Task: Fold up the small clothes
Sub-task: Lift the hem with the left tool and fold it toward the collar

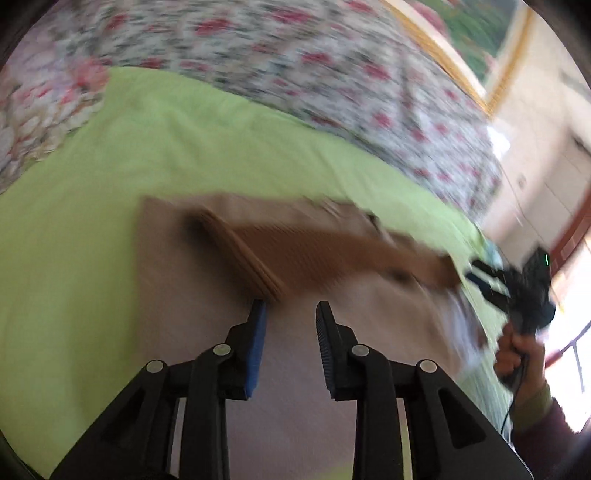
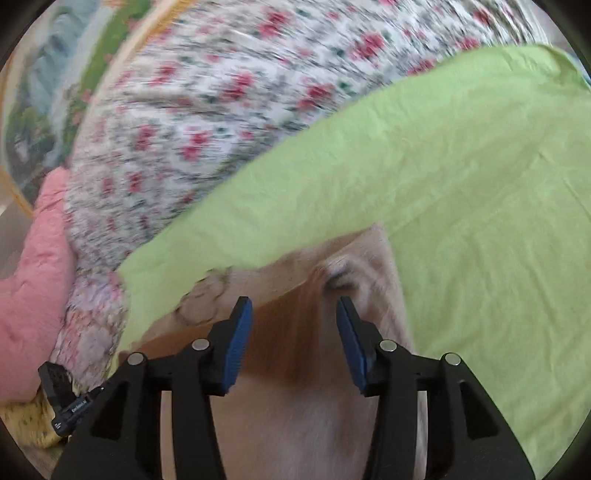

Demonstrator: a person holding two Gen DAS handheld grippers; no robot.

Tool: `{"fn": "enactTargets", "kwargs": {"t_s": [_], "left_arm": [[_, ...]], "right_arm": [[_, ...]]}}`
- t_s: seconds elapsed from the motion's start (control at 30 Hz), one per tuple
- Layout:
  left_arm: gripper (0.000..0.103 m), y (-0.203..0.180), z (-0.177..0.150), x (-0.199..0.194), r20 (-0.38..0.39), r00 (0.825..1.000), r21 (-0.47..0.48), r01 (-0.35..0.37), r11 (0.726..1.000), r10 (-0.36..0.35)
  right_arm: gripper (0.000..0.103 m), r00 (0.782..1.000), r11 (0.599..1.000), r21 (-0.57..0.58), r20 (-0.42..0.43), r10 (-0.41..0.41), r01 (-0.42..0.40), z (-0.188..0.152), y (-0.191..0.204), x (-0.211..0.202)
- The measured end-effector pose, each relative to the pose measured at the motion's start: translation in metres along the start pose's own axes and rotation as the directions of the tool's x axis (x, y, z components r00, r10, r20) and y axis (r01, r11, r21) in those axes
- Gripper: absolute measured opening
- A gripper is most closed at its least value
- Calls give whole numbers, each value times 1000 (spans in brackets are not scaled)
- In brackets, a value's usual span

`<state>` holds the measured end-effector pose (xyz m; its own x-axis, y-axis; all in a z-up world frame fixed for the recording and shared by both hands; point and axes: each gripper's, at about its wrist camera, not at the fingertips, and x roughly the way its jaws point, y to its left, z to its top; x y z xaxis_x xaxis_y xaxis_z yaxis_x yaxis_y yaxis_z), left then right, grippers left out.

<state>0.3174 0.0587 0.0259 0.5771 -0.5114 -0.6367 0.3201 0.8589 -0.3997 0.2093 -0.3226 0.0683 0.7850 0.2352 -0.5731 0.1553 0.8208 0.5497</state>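
Note:
A beige garment (image 1: 207, 295) lies spread on a lime-green sheet (image 1: 110, 166). Its brown ribbed band (image 1: 314, 254) is folded across it and blurred. My left gripper (image 1: 291, 306) is open just above the beige cloth, its left fingertip close to the band's near end, with nothing between the pads. At the right of the left wrist view a hand holds my right gripper (image 1: 480, 275) at the garment's far corner. In the right wrist view my right gripper (image 2: 293, 301) stands open over the brown band (image 2: 284, 325) and beige cloth (image 2: 295, 424), pads apart from the fabric.
A floral quilt (image 1: 314, 62) covers the bed beyond the green sheet (image 2: 461, 184). A pink cushion (image 2: 33, 295) lies at the left of the right wrist view. A framed picture (image 1: 476, 33), pale cupboards (image 1: 554, 184) and a bright window (image 1: 576, 332) sit behind.

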Motion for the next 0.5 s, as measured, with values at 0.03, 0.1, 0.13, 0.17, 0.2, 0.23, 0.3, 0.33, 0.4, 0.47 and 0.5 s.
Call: {"fn": "enactTargets", "kwargs": {"t_s": [0.03, 0.1, 0.13, 0.17, 0.2, 0.23, 0.3, 0.33, 0.4, 0.47, 0.5], "left_arm": [[28, -14, -7, 4, -26, 999, 34, 28, 999, -27], [28, -38, -15, 15, -70, 996, 95, 58, 994, -52], [34, -50, -17, 23, -88, 995, 134, 58, 989, -46], [44, -59, -16, 31, -107, 994, 165, 55, 985, -37], [47, -67, -15, 40, -125, 992, 198, 47, 979, -22], [47, -73, -13, 51, -137, 990, 237, 19, 971, 13], [47, -74, -6, 68, -150, 987, 266, -18, 964, 60], [47, -70, 1, 76, -152, 985, 269, -41, 962, 84], [47, -58, 18, 89, -144, 981, 255, -88, 963, 128], [47, -38, 38, 99, -117, 976, 215, -154, 964, 182], [47, -28, 46, 103, -100, 972, 188, -191, 963, 212]], "right_arm": [[49, 999, 999, -29, -15, 33, -33, -6, 8, -2], [49, 990, 984, -145, -108, 92, -107, -26, 35, 6], [49, 985, 975, -186, -148, 93, -120, -32, 44, 12], [49, 975, 963, -236, -204, 85, -133, -40, 55, 22], [49, 962, 947, -283, -265, 73, -150, -48, 66, 33], [49, 949, 935, -313, -308, 63, -164, -52, 72, 43], [49, 919, 913, -375, -395, -1, -160, -57, 80, 70], [49, 910, 906, -403, -411, -50, -131, -55, 80, 83], [49, 912, 902, -426, -394, -114, -72, -44, 73, 101], [49, 928, 911, -411, -332, -172, 22, -25, 62, 113], [49, 935, 918, -386, -284, -212, 91, -13, 53, 115]]}}
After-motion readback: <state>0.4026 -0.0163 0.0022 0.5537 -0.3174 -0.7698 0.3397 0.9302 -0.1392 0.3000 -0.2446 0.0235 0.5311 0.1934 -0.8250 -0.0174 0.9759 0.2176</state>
